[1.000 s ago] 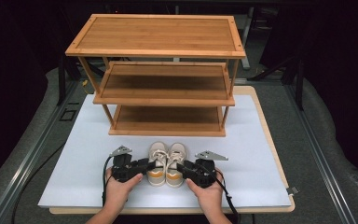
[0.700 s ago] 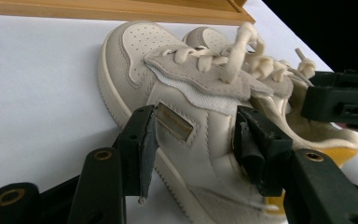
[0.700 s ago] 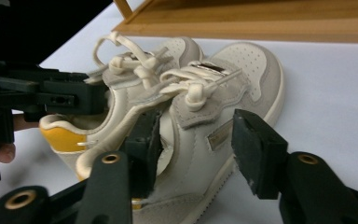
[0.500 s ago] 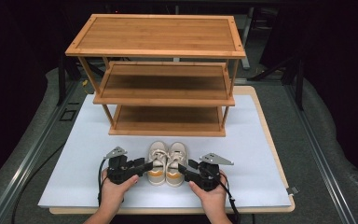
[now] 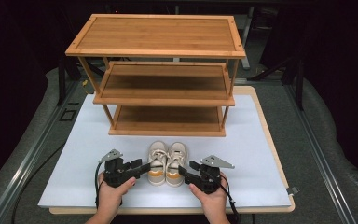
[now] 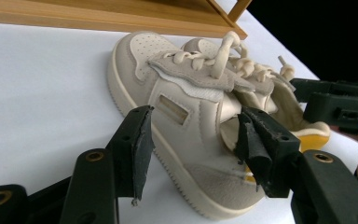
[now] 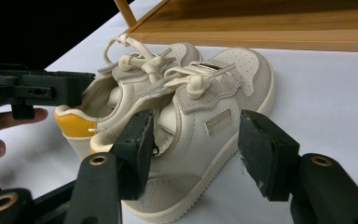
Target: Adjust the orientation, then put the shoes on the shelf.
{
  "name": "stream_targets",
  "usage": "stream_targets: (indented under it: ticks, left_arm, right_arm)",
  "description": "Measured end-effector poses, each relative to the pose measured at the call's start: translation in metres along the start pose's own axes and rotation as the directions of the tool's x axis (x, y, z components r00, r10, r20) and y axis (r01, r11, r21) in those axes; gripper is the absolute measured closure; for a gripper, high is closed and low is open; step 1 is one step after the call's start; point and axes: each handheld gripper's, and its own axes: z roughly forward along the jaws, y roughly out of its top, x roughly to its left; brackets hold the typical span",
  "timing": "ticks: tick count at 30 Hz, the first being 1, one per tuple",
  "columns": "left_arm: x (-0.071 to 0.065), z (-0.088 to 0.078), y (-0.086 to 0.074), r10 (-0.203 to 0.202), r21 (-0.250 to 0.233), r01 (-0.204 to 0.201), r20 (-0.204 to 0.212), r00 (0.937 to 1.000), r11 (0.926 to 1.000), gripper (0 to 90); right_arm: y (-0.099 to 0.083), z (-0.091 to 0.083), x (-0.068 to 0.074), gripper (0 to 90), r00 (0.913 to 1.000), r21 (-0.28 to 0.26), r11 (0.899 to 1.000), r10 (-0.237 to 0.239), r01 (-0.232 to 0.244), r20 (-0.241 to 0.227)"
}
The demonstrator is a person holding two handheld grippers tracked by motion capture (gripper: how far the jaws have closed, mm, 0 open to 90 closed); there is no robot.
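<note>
Two small cream shoes stand side by side on the white surface (image 5: 65, 177), just in front of the wooden shelf rack (image 5: 163, 79), toes toward it. The left shoe (image 5: 157, 163) sits between the spread jaws of the left gripper (image 5: 145, 167), which have just been opening; the pads do not press on it. The right shoe (image 5: 175, 164) sits likewise between the spread jaws of the right gripper (image 5: 185, 169), also just opening. Both heels are yellow. No brand name or writing can be read on the shoes.
</note>
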Motion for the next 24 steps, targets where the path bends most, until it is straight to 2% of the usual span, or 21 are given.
stream_targets:
  ticks: [5, 6, 10, 13, 14, 16, 17, 19, 20, 21, 22, 23, 24]
  left_arm:
    - [-0.003, 0.004, 0.000, -0.017, -0.016, 0.017, 0.008, 0.9998, 0.9997, 43.5]
    - [-0.006, 0.006, 0.000, -0.030, -0.022, 0.031, 0.013, 0.9995, 0.9993, 43.5]
    - [-0.010, 0.008, 0.000, -0.039, -0.028, 0.040, 0.017, 0.9991, 0.9988, 43.8]
    - [-0.012, 0.009, -0.001, -0.040, -0.035, 0.040, 0.008, 0.9992, 0.9986, 46.0]
    - [-0.014, 0.009, -0.001, -0.039, -0.043, 0.039, -0.010, 0.9992, 0.9983, 47.1]
    - [-0.014, 0.010, -0.002, -0.041, -0.050, 0.040, -0.017, 0.9990, 0.9979, 50.0]
    - [-0.015, 0.011, -0.005, -0.062, -0.071, 0.059, -0.031, 0.9976, 0.9957, 50.3]
    - [-0.016, 0.012, -0.005, -0.061, -0.075, 0.057, -0.043, 0.9972, 0.9955, 50.6]
    - [-0.018, 0.015, -0.007, -0.048, -0.081, 0.042, -0.077, 0.9959, 0.9958, 50.4]
    - [-0.018, 0.015, -0.007, -0.048, -0.081, 0.042, -0.077, 0.9959, 0.9958, 50.2]
    - [-0.020, 0.018, -0.008, -0.048, -0.097, 0.038, -0.104, 0.9935, 0.9946, 49.8]
    - [-0.020, 0.018, -0.008, -0.048, -0.097, 0.038, -0.104, 0.9935, 0.9946, 49.0]
    - [-0.021, 0.021, -0.009, -0.048, -0.107, 0.035, -0.121, 0.9915, 0.9936, 48.5]
  right_arm:
    - [0.001, 0.004, 0.004, 41.5, 0.9997, -0.014, 1.000, 0.025, -0.025, 0.003]
    - [0.002, 0.007, 0.005, 41.2, 0.9994, -0.017, 0.999, 0.034, -0.034, 0.008]
    - [0.001, 0.010, 0.009, 40.5, 0.9973, -0.019, 0.997, 0.073, -0.073, -0.008]
    - [0.000, 0.013, 0.012, 40.1, 0.9974, -0.021, 0.997, 0.070, -0.070, 0.018]
    - [-0.001, 0.014, 0.013, 41.4, 0.9960, -0.029, 0.996, 0.084, -0.083, 0.031]
    - [-0.002, 0.013, 0.013, 44.0, 0.9936, -0.036, 0.994, 0.101, -0.100, 0.049]
    - [-0.003, 0.014, 0.014, 44.8, 0.9926, -0.048, 0.993, 0.110, -0.108, 0.050]
    - [-0.004, 0.013, 0.014, 45.4, 0.9920, -0.045, 0.993, 0.113, -0.110, 0.056]
    - [-0.005, 0.015, 0.016, 47.2, 0.9899, -0.055, 0.991, 0.122, -0.118, 0.072]
    - [-0.005, 0.015, 0.016, 47.2, 0.9899, -0.055, 0.991, 0.122, -0.118, 0.072]
    - [-0.006, 0.016, 0.015, 50.4, 0.9856, -0.055, 0.989, 0.142, -0.137, 0.093]
    - [-0.006, 0.018, 0.015, 50.8, 0.9821, -0.056, 0.987, 0.157, -0.152, 0.104]
    - [-0.007, 0.020, 0.015, 51.3, 0.9789, -0.060, 0.984, 0.172, -0.167, 0.110]
